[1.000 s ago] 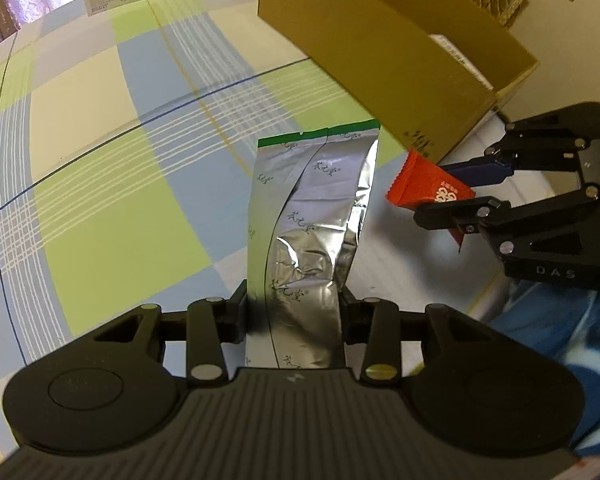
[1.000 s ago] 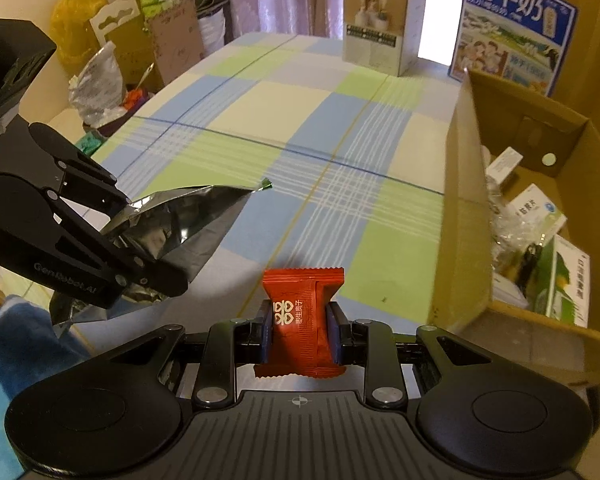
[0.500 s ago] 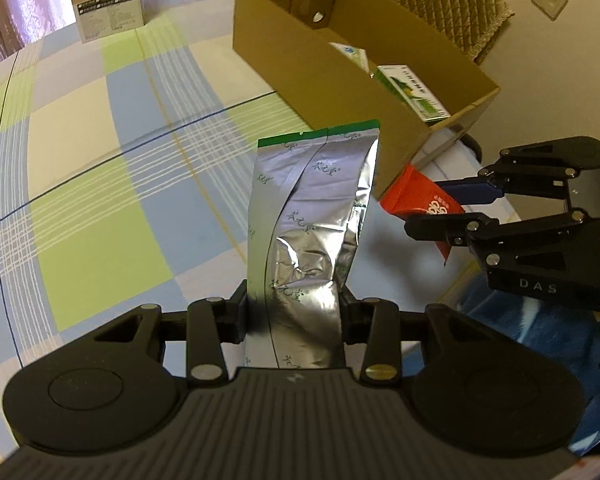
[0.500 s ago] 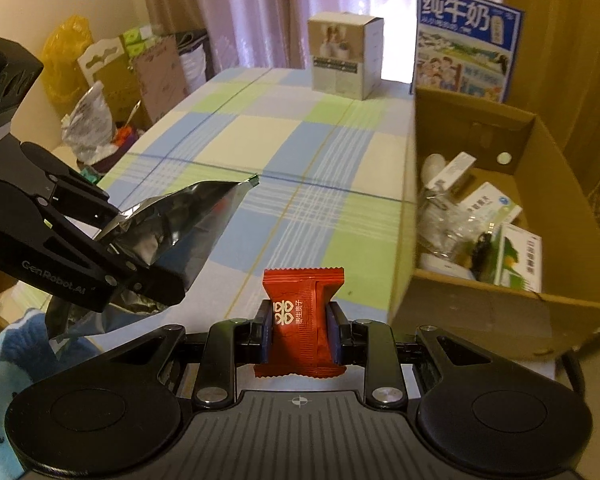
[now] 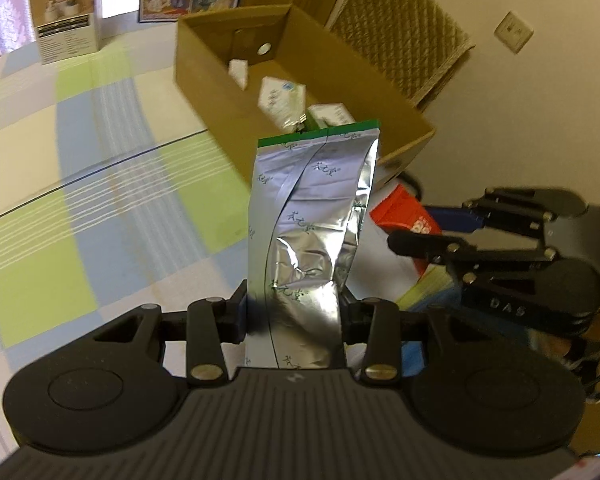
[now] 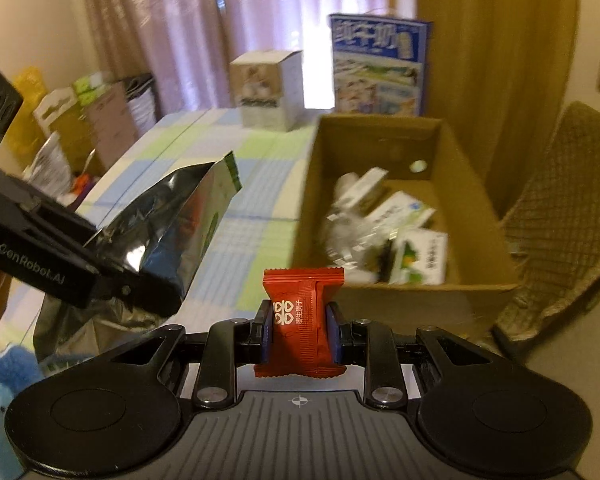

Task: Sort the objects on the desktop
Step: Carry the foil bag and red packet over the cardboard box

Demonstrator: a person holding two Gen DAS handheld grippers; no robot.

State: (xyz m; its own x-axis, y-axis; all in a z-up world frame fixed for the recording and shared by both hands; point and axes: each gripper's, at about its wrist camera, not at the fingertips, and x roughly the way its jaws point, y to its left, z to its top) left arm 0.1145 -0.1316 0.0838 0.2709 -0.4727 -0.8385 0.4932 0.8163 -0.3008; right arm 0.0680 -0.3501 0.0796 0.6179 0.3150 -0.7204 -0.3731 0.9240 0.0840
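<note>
While left jaws clamp foil pouch [image 5: 308,220], right jaws clamp red packet [image 6: 302,312]; cardboard box [image 6: 476,200] ahead.

Foil pouch [image 5: 308,240]: crinkled silver film, mirror-glossy, green printed band at its 12 o'clock edge. Red snack packet [image 6: 302,316]: smooth plastic wrap, slight sheen, crimped ends. Left gripper [image 5: 294,312] and right gripper [image 6: 302,320]: matt black plastic, ribbed housing, bright metal screw heads. Cardboard box [image 6: 480,184]: plain brown card, matt. Tablecloth [image 5: 80,184]: woven check cloth, matt. Chair [image 6: 560,200], at 3 o'clock in the right wrist view: quilted fabric, rough. Curtains [image 6: 172,32]: sheer cloth.
</note>
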